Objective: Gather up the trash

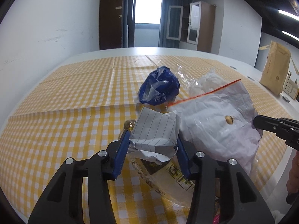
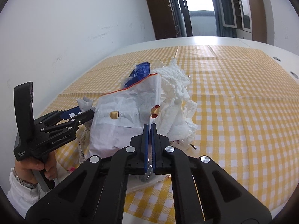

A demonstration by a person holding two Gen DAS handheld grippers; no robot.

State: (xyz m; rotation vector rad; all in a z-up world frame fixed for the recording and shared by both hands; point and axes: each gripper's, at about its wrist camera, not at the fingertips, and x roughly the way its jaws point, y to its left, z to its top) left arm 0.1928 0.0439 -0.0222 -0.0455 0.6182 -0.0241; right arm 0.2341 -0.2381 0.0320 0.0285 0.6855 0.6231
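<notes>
Left gripper point(image 1: 153, 140): blue fingers clamped on a folded piece of lined paper point(image 1: 155, 128), held off the yellow-and-white checked tablecloth point(image 1: 65, 121). Its body, in the right wrist view, reads "GenRobot.AI" and "Data Acquisition System".

Right gripper point(image 2: 150, 126): fingers pressed together on the edge of a clear zip bag point(image 2: 130, 110) with a red seal strip; crumpled white paper inside, two gold-coloured bits against the plastic.

Ahead of the left gripper: crumpled blue wrapper point(image 1: 158, 85), print partly legible, "A 100". Below the left gripper: flat packaging point(image 1: 173, 175) with black characters, unreadable.

Just right of the bag: white tissue wad point(image 2: 177, 87). Far right: brown paper bag point(image 1: 276, 69), red print too small to read.
</notes>
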